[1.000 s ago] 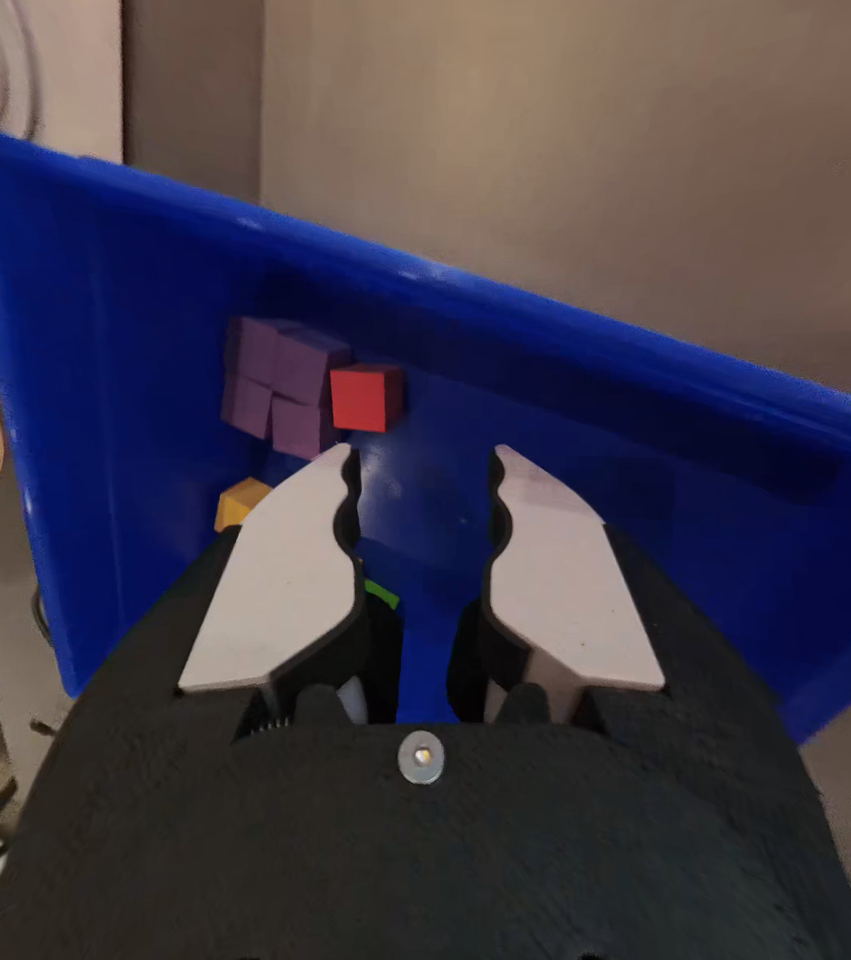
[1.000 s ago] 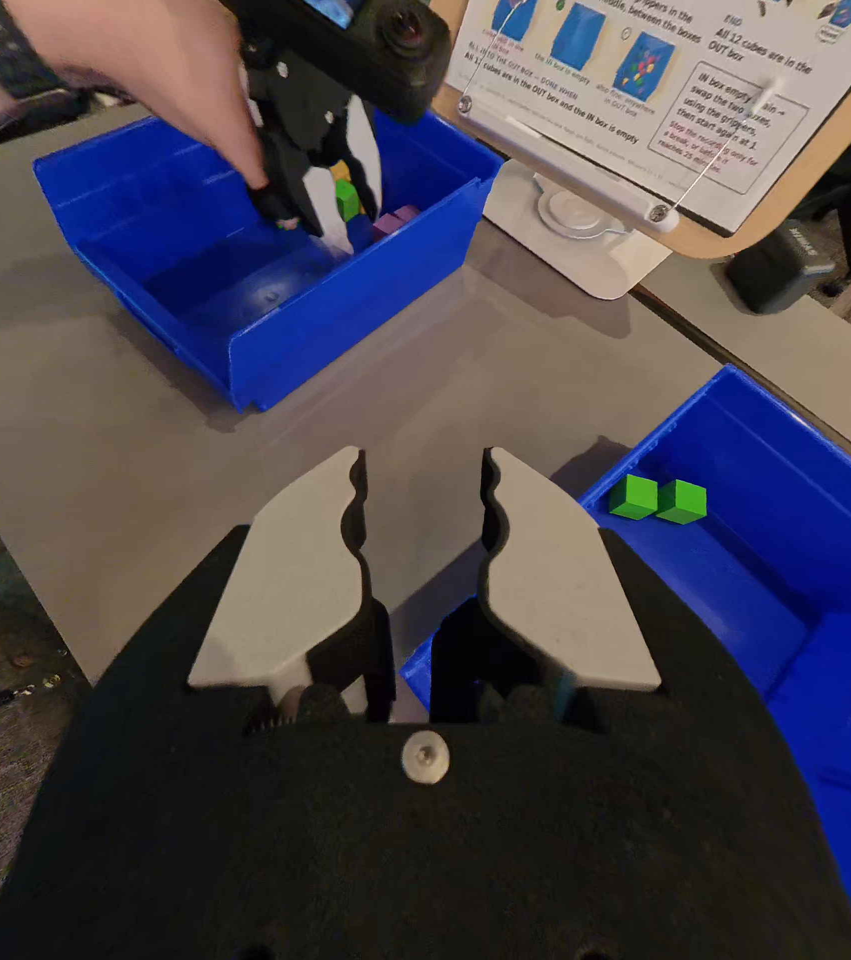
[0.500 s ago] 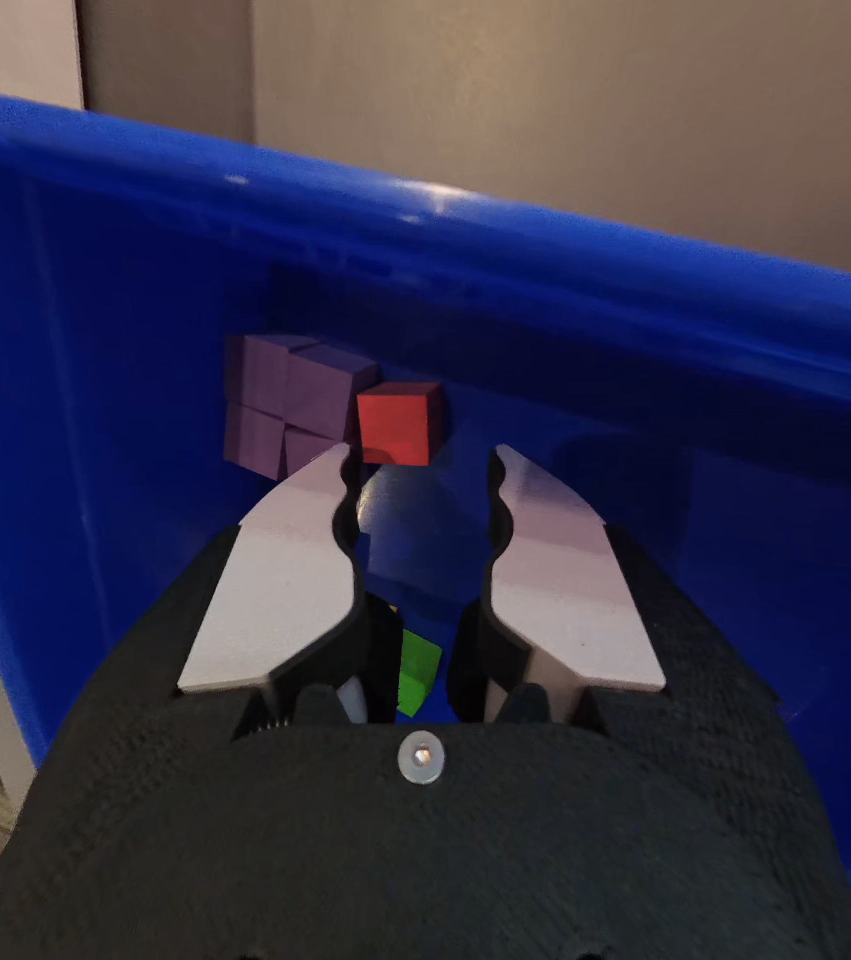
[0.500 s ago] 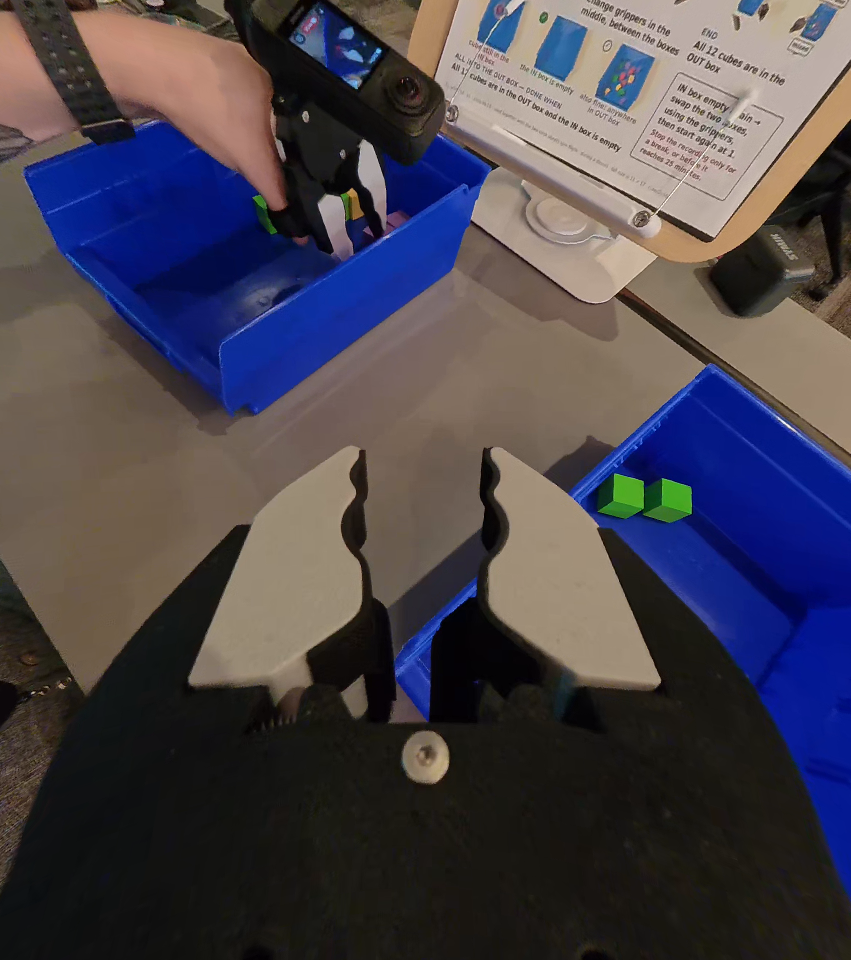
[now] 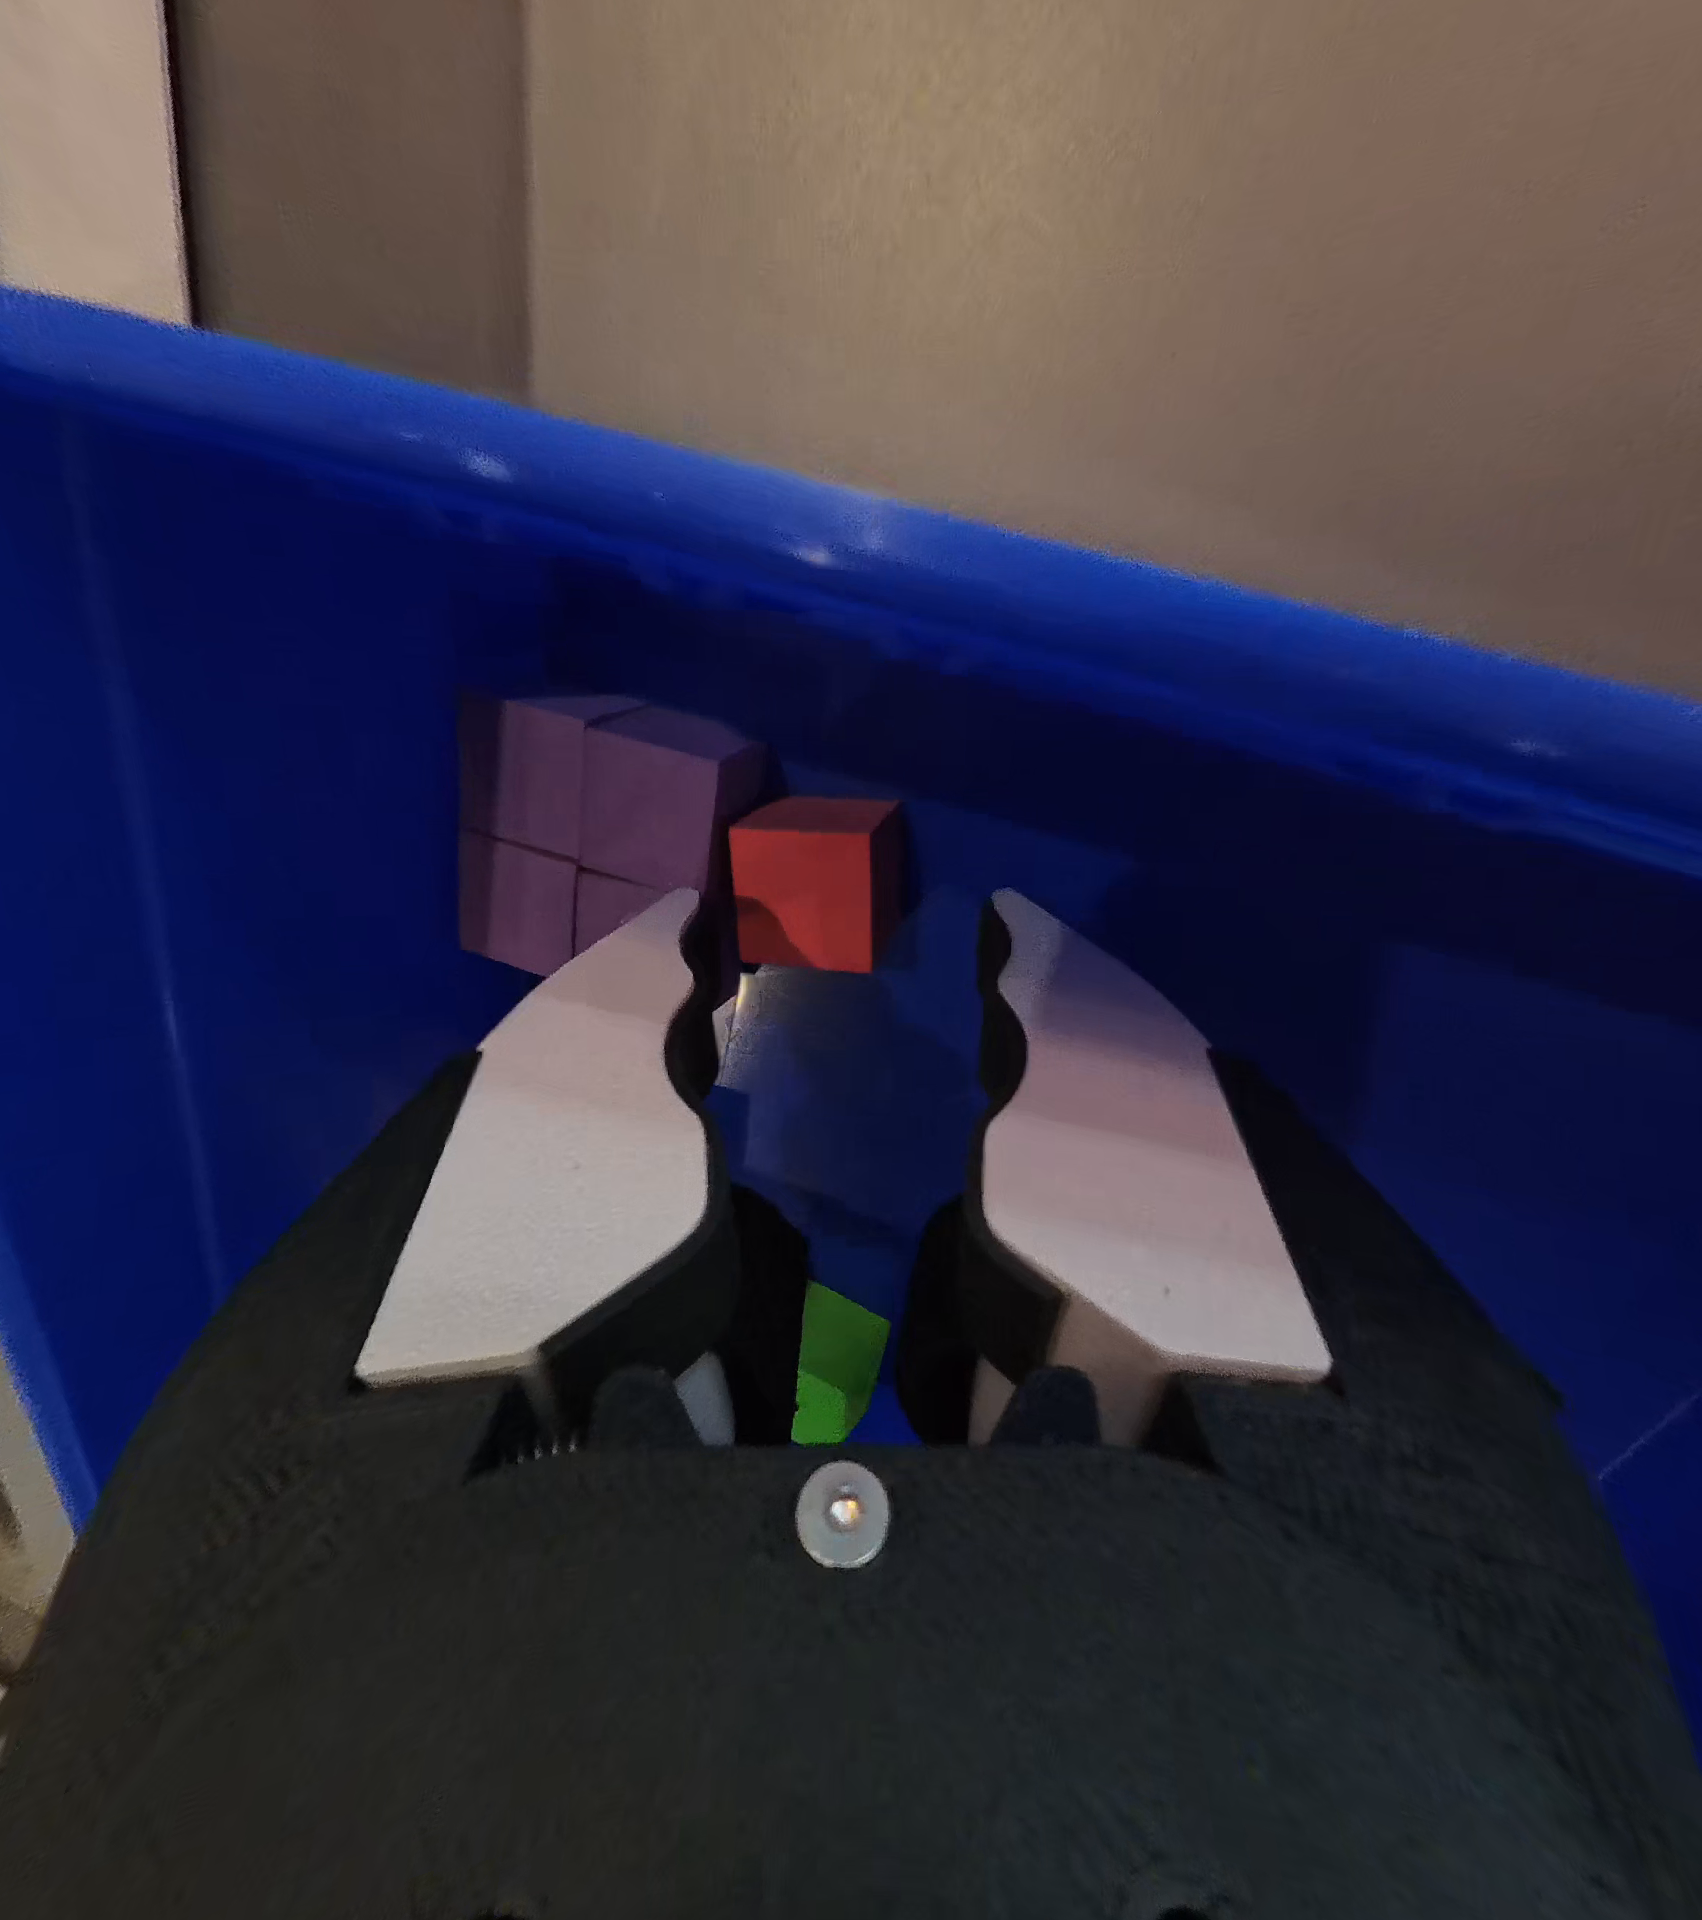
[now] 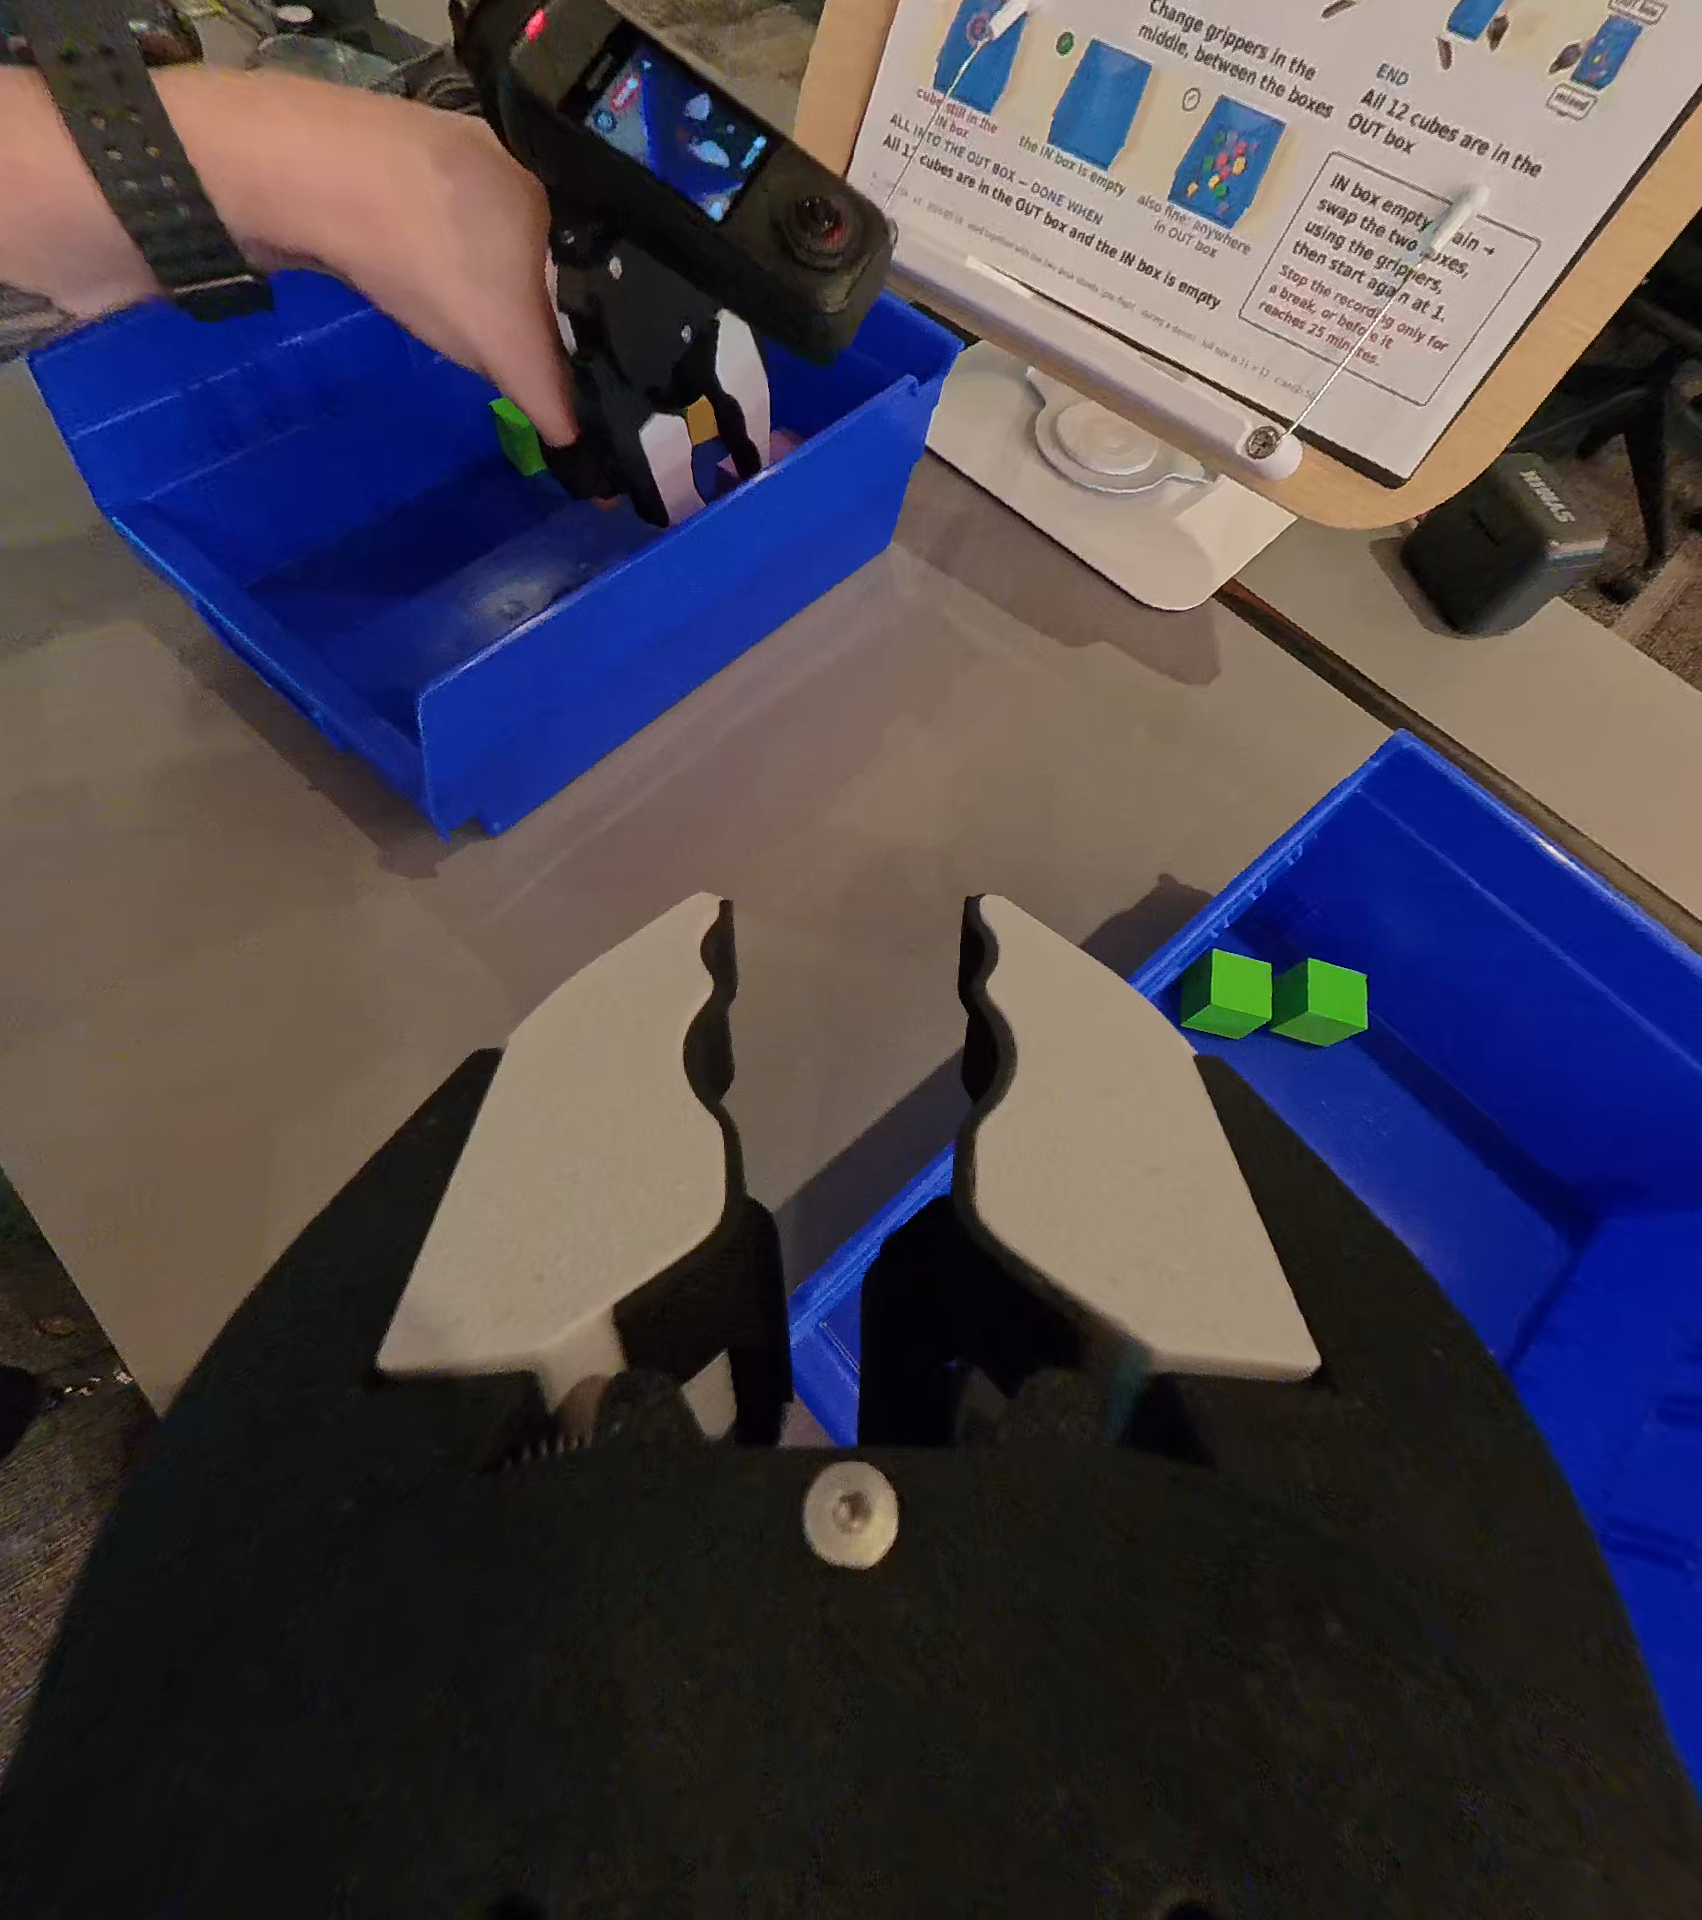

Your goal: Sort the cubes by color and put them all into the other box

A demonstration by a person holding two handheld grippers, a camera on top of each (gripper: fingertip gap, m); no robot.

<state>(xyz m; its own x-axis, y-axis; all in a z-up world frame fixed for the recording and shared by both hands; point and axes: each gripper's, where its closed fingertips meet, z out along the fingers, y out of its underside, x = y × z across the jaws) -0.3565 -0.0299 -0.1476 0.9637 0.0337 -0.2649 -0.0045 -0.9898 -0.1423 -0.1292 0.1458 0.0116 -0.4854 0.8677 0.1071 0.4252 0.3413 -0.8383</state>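
Note:
My left gripper (image 5: 836, 914) is open and empty inside a blue bin (image 5: 203, 727). A red cube (image 5: 805, 894) lies just beyond its fingertips, touching a stack of purple cubes (image 5: 598, 810) in the bin's corner. A green cube (image 5: 836, 1361) shows low between the fingers. My right gripper (image 6: 842, 914) is open and empty, above the grey table (image 6: 203, 935) at the near corner of a second blue bin (image 6: 1553, 1143) holding two green cubes (image 6: 1273, 997). The right wrist view shows the left gripper (image 6: 691, 457), held by a hand, in the far bin (image 6: 618, 665).
A tilted board with a printed instruction sheet (image 6: 1294, 187) stands on a white base (image 6: 1107, 488) behind the far bin. A green cube (image 6: 514, 436) and a yellow cube (image 6: 701, 421) lie in the far bin. A dark box (image 6: 1501, 551) sits on the floor at right.
My left gripper has gone deeper into the bin toward the red cube. My right gripper has drawn back a little and stays open.

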